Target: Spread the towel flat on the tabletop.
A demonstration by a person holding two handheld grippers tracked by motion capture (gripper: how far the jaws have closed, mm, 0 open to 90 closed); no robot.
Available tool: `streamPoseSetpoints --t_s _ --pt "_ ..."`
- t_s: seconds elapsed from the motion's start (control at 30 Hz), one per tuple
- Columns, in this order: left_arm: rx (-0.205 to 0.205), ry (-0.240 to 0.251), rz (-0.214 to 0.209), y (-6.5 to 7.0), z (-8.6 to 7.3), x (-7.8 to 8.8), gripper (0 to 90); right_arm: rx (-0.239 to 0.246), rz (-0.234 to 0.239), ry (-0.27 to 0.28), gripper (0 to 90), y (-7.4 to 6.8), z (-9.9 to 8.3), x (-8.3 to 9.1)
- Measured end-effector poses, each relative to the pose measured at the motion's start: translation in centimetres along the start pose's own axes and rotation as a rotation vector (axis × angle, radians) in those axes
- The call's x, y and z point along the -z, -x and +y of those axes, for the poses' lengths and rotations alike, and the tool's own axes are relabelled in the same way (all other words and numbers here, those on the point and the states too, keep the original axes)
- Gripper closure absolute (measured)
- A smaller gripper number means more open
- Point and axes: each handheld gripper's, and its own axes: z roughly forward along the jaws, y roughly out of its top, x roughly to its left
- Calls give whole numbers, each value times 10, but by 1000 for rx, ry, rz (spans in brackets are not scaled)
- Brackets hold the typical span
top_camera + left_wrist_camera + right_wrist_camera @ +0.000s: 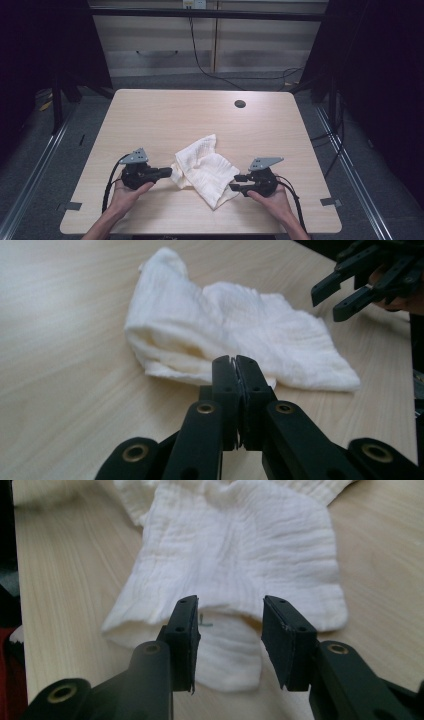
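Cloth (235, 555): white woven fabric, ribbed, crinkled, matt. Table (165, 110): pale wood-grain top, smooth, faint sheen. Left gripper (235, 365), right gripper (230, 625): black matt plastic, brass-coloured rivets; rough-edged pads (280, 635).

Wooden table (165, 112), round hole (240, 104) near far edge; cabinet (155, 45) behind, cable (200, 62) hanging.

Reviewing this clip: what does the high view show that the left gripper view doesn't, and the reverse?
High view alone: the whole table with its round hole, both hands, the cabinets behind, the left gripper at the cloth's left edge.

Left gripper view alone: its jaws pressed together just short of the cloth, gripping nothing.

Both: the crumpled white cloth and the right gripper, jaws open.
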Motion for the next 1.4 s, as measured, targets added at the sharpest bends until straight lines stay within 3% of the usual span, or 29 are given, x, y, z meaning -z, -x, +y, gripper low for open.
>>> streamPoseSetpoints --t_s 0.1,0.23,0.3,0.33,0.53,0.73,0.77,0.83,0.87,0.9,0.93,1.03,1.07,1.1,1.17,1.2,1.27,1.4 --pt "2 67 -5 1 18 7 884 -7 -13 25 584 3 4 4" --pt "-19 109 -6 5 43 10 884 -12 -20 36 583 3 6 6" --pt "-41 156 -1 10 68 16 884 -12 -23 51 581 4 7 10" --pt "-41 156 -1 10 68 16 885 -12 -23 51 581 4 7 10" --pt "-93 232 -12 24 105 29 885 -11 -30 66 579 6 7 15" --pt "-98 277 -22 30 121 38 885 -6 -28 74 577 5 10 14" --pt "-113 307 1 33 128 45 885 -9 -27 76 578 4 12 13" --pt "-118 304 3 33 130 45 885 -5 -20 75 578 3 13 11" --pt "-138 282 39 31 127 42 885 -2 -20 74 579 3 14 10" --pt "-138 282 39 31 127 42 885 -2 -20 74 579 3 14 10" --pt "-107 252 51 23 118 33 885 4 -13 67 581 0 14 7" --pt "-87 225 79 13 108 25 885 12 -6 60 592 -2 15 5" --pt "-41 200 90 0 97 15 885 12 -1 59 600 -3 16 2" --pt "-41 200 90 0 97 15 885 12 -1 59 600 -3 16 2" --pt "-6 170 112 -14 84 8 885 23 13 64 609 -8 20 -2" --pt "23 170 117 -21 77 5 885 31 20 65 616 -9 21 -4" --pt "34 165 126 -25 72 5 885 33 21 63 615 -11 23 -6" --pt "65 174 126 -32 63 6 885 58 90 56 594 -27 33 -23"
